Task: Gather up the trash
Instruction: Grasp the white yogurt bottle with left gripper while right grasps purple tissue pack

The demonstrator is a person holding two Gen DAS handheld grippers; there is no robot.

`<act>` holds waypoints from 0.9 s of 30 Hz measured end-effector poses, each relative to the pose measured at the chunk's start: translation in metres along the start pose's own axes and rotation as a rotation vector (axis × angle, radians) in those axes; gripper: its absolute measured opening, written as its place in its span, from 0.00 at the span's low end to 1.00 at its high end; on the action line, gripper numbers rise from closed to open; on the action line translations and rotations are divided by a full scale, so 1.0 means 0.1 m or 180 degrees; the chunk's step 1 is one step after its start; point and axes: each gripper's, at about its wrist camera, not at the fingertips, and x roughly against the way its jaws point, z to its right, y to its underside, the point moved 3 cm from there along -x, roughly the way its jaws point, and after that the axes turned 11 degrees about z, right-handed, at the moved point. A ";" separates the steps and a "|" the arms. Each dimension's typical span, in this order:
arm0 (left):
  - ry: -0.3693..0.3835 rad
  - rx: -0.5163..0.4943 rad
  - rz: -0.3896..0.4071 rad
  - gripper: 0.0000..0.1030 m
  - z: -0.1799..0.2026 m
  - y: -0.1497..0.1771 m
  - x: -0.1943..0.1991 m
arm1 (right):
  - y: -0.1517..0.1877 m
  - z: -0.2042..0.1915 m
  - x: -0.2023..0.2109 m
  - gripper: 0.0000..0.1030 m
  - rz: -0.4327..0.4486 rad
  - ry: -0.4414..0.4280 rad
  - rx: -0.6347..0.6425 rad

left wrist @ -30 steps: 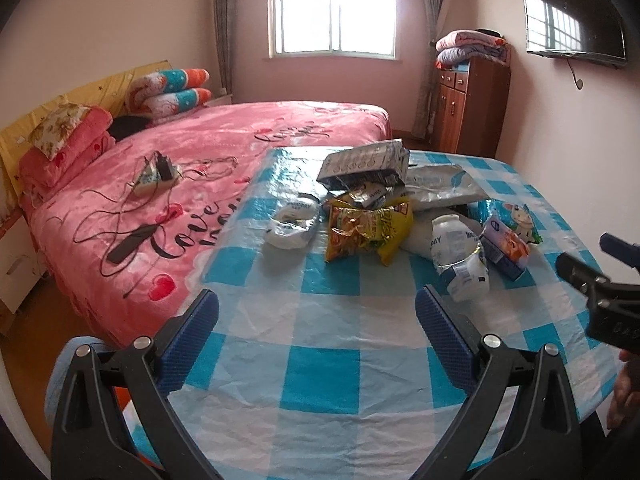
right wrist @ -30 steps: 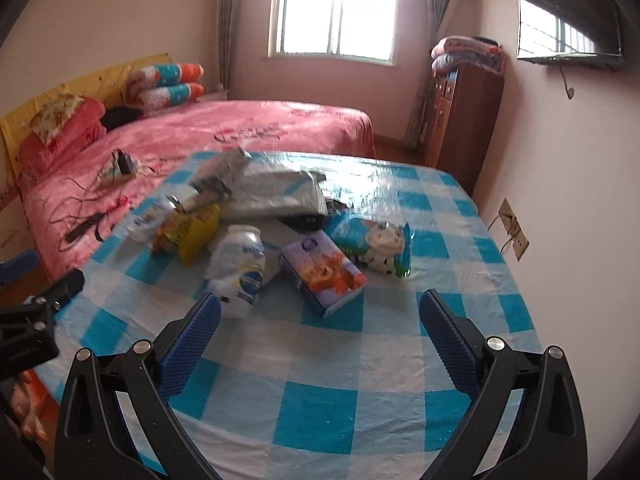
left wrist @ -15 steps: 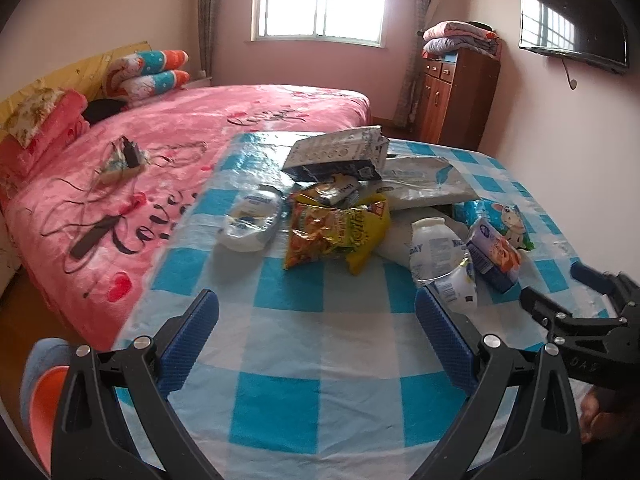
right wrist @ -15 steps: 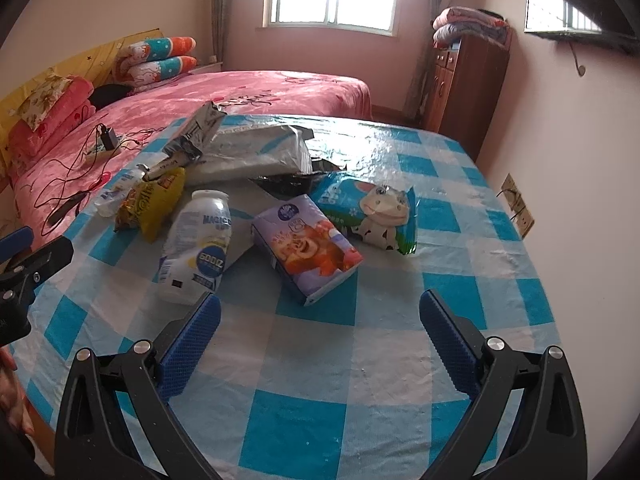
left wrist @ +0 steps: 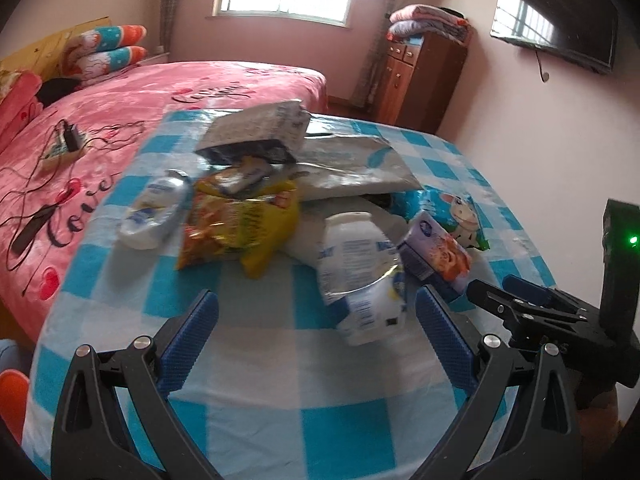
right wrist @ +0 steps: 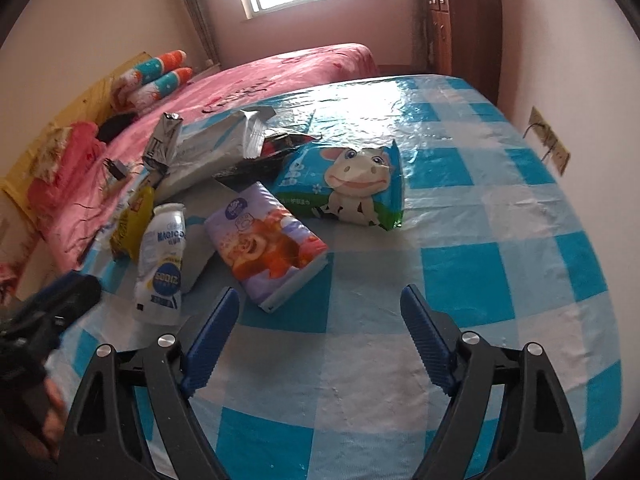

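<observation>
Trash lies in a heap on a blue-and-white checked table (left wrist: 280,360). A white plastic bottle (left wrist: 360,276) lies nearest, also in the right wrist view (right wrist: 162,264). A purple tissue pack (right wrist: 268,240) and a cow-print wipes pack (right wrist: 352,184) lie right of it. A yellow snack bag (left wrist: 240,224), a second white bottle (left wrist: 154,210), a grey box (left wrist: 256,130) and a silver pouch (left wrist: 352,168) lie further back. My left gripper (left wrist: 316,332) is open and empty just short of the near bottle. My right gripper (right wrist: 320,328) is open and empty just short of the tissue pack.
A pink bed (left wrist: 120,120) with a charger and cables (left wrist: 66,140) stands left of the table. A wooden cabinet (left wrist: 416,76) stands at the far wall. A wall socket (right wrist: 548,144) is on the right wall. An orange object (left wrist: 12,400) shows below the table's left edge.
Both grippers have moved forward and down toward the heap, and the items now look larger and closer. Both stayed open. Nothing on the table has moved.
</observation>
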 end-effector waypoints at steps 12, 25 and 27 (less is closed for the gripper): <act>-0.0141 -0.0049 -0.0155 0.96 0.06 0.00 -0.38 | -0.15 -0.07 -0.25 0.80 -0.0094 -0.0361 0.0208; -0.0127 0.0022 -0.0160 0.69 0.07 0.00 -0.45 | -0.20 -0.15 -0.44 0.80 -0.0134 -0.0421 0.0339; -0.0110 0.0008 -0.0138 0.58 0.09 0.01 -0.44 | -0.20 -0.19 -0.47 0.80 -0.0144 -0.0380 0.0393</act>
